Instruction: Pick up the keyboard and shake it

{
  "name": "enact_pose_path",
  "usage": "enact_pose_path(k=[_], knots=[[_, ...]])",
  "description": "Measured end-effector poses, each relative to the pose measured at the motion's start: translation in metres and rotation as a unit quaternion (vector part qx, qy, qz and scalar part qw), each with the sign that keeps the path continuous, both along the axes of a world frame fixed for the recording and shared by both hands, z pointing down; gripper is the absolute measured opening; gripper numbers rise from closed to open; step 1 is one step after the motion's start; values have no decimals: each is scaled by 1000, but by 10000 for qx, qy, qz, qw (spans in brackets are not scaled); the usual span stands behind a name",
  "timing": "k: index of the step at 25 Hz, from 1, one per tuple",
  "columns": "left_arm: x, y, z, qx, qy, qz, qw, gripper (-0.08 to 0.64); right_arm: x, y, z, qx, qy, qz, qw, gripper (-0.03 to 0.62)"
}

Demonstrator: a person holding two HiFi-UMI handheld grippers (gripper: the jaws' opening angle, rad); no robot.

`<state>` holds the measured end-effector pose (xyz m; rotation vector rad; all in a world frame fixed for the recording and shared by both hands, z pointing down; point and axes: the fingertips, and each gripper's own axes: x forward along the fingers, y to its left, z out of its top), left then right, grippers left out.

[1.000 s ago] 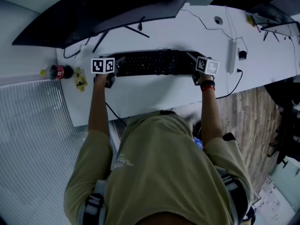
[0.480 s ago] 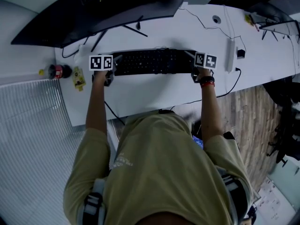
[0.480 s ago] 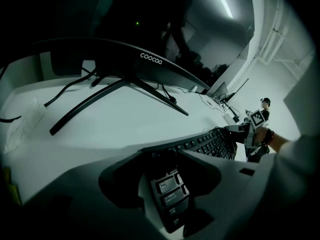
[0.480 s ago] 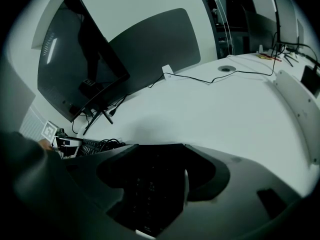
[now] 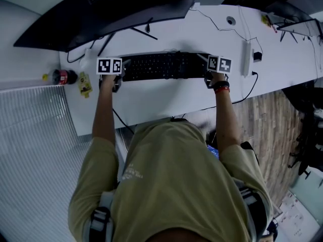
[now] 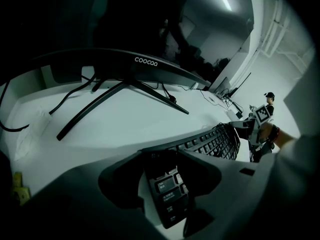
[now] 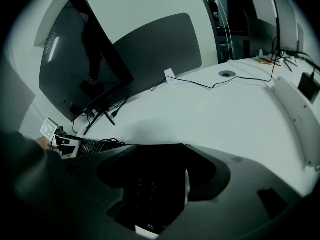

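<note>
White laminate covers the long counter (image 5: pixel 161 102), which slants across a dim room with wood-plank floor (image 5: pixel 270 130) off its right side and a grey ribbed panel (image 5: pixel 35 150) off its left. The black keyboard (image 5: pixel 164 66) lies flat in the middle of it, parallel to the near edge, with a broad bare strip between it and that edge. My left hand-held gripper (image 6: pixel 162 169) has just been closing, and the keyboard's left end sits between its jaws, which are drawn in against it. My right hand-held gripper (image 7: pixel 160 164) straddles the right end with its jaws wide. A thin pale sliver shows between the keyboard and one jaw, so it is round the end without pressing. Just behind the keyboard the thin stand legs (image 5: pixel 146 32) of a dark curved monitor (image 5: pixel 101 9) splay over the surface, and the screen overhangs the far side, so room is tight there. Near the counter's left end, apart from the keyboard, sit a small red container (image 5: pixel 63 77) and a yellow packet (image 5: pixel 85 84). To the right lies a white power strip (image 5: pixel 247 57), and a black cable (image 5: pixel 250 95) loops towards the near edge.
</note>
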<state>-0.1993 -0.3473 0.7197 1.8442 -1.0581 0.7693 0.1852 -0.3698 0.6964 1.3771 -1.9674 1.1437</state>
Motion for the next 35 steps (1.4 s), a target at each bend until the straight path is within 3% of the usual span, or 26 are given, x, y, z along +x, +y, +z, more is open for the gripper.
enact_pose_path(k=[4, 11, 18, 35], knots=[[-2, 4, -6, 75, -85, -14, 9999, 224, -8, 7, -12, -52, -178, 79, 9998, 295], [-9, 7, -21, 236, -239, -140, 9993, 222, -10, -4, -34, 419, 108, -286, 9987, 295], [-17, -5, -44, 630, -529, -79, 9966, 198, -16, -10, -47, 691, -40, -318, 9971, 295], [-21, -14, -73, 1381, -648, -295, 9879, 188, -17, -24, -82, 1852, 127, -596, 9808, 295]])
